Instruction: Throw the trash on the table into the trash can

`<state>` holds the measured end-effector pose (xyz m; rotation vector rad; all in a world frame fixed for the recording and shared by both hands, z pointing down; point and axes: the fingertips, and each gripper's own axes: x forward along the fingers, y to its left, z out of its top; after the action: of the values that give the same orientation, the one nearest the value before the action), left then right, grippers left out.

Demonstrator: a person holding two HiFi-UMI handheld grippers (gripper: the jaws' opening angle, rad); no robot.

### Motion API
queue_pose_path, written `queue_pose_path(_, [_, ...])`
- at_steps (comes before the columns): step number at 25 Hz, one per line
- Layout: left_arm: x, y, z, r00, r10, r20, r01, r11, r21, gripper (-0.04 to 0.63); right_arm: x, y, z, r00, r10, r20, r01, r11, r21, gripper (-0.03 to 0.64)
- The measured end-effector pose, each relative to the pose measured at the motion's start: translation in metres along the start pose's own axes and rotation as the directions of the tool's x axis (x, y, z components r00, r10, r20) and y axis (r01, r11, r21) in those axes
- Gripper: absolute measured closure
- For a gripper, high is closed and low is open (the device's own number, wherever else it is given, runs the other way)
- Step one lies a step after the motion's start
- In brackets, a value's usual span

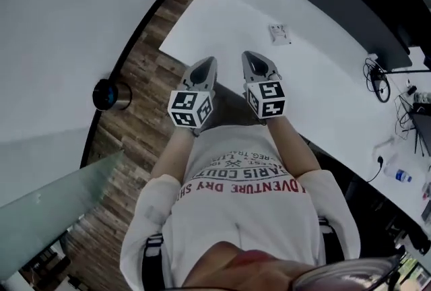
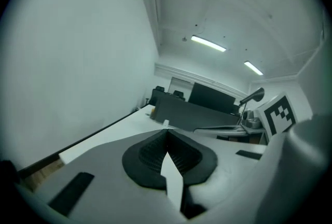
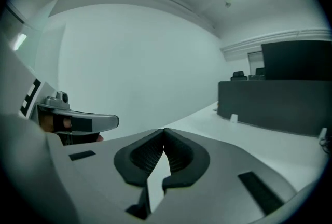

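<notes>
A long white table (image 1: 222,7) runs across a wood floor (image 1: 145,74) beside a pale curved wall. Near its closest corner the left gripper (image 1: 206,66) and right gripper (image 1: 252,59) are side by side, each with jaws pressed together on nothing. Beyond them a small piece of trash (image 1: 279,32) lies alone on bare tabletop, clear of the edges. The trash can (image 1: 111,95) stands on the floor to the left, against the wall.
</notes>
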<state>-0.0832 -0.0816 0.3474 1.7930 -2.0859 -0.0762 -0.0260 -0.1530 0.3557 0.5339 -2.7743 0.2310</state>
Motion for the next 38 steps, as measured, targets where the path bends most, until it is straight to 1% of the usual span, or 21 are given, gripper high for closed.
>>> queue_pose_path(2, [0.022, -0.044, 0.006, 0.996, -0.086, 0.0, 0.086, 0.996, 0.029, 0.572, -0.034, -0.042, 0.002, 0.996, -0.088, 0.025, 0.088, 0.996, 0.018, 0.591])
queue_pose_path(5, [0.05, -0.107, 0.01, 0.981, -0.196, -0.004, 0.195, 0.978, 0.069, 0.572, -0.088, -0.103, -0.002, 0.975, -0.219, 0.046, 0.217, 0.975, 0.055, 0.591])
queue_pose_path(8, [0.078, -0.162, 0.01, 0.957, -0.291, -0.002, 0.289, 0.949, 0.128, 0.572, -0.14, -0.159, -0.011, 0.935, -0.35, 0.057, 0.344, 0.934, 0.097, 0.591])
queue_pose_path(9, [0.087, -0.178, 0.006, 0.946, -0.324, -0.015, 0.323, 0.936, 0.138, 0.572, -0.157, -0.174, -0.016, 0.918, -0.394, 0.056, 0.385, 0.915, 0.119, 0.591])
queue_pose_path(11, [0.102, -0.209, -0.003, 0.921, -0.387, -0.047, 0.39, 0.912, 0.13, 0.572, -0.188, -0.199, -0.028, 0.886, -0.461, 0.05, 0.448, 0.88, 0.159, 0.591])
queue_pose_path(13, [0.113, -0.237, -0.011, 0.899, -0.433, -0.069, 0.438, 0.89, 0.127, 0.572, -0.216, -0.218, -0.038, 0.859, -0.51, 0.044, 0.495, 0.849, 0.184, 0.591])
queue_pose_path(15, [0.121, -0.265, -0.018, 0.879, -0.469, -0.084, 0.477, 0.868, 0.142, 0.572, -0.241, -0.235, -0.046, 0.832, -0.553, 0.042, 0.535, 0.821, 0.201, 0.591])
queue_pose_path(17, [0.127, -0.29, -0.023, 0.858, -0.504, -0.099, 0.514, 0.844, 0.156, 0.572, -0.26, -0.248, -0.053, 0.812, -0.583, 0.037, 0.564, 0.798, 0.212, 0.591])
queue_pose_path(20, [0.135, -0.32, -0.028, 0.831, -0.545, -0.116, 0.557, 0.812, 0.177, 0.572, -0.28, -0.263, -0.062, 0.79, -0.613, 0.026, 0.593, 0.774, 0.22, 0.591])
queue_pose_path(23, [0.142, -0.341, -0.033, 0.816, -0.563, -0.129, 0.578, 0.794, 0.186, 0.572, -0.294, -0.275, -0.068, 0.777, -0.629, 0.025, 0.608, 0.759, 0.233, 0.591])
queue_pose_path(26, [0.146, -0.354, -0.037, 0.813, -0.566, -0.136, 0.582, 0.792, 0.187, 0.572, -0.303, -0.286, -0.071, 0.772, -0.634, 0.03, 0.61, 0.754, 0.242, 0.591])
queue_pose_path(30, [0.153, -0.36, -0.037, 0.821, -0.558, -0.118, 0.57, 0.802, 0.175, 0.572, -0.305, -0.3, -0.071, 0.777, -0.628, 0.036, 0.603, 0.76, 0.241, 0.591])
queue_pose_path(33, [0.161, -0.359, -0.039, 0.833, -0.542, -0.112, 0.553, 0.816, 0.165, 0.572, -0.302, -0.308, -0.074, 0.791, -0.612, 0.028, 0.59, 0.773, 0.236, 0.591])
queue_pose_path(38, [0.176, -0.356, -0.047, 0.861, -0.496, -0.114, 0.509, 0.848, 0.15, 0.572, -0.293, -0.322, -0.084, 0.817, -0.577, 0.007, 0.559, 0.796, 0.233, 0.591])
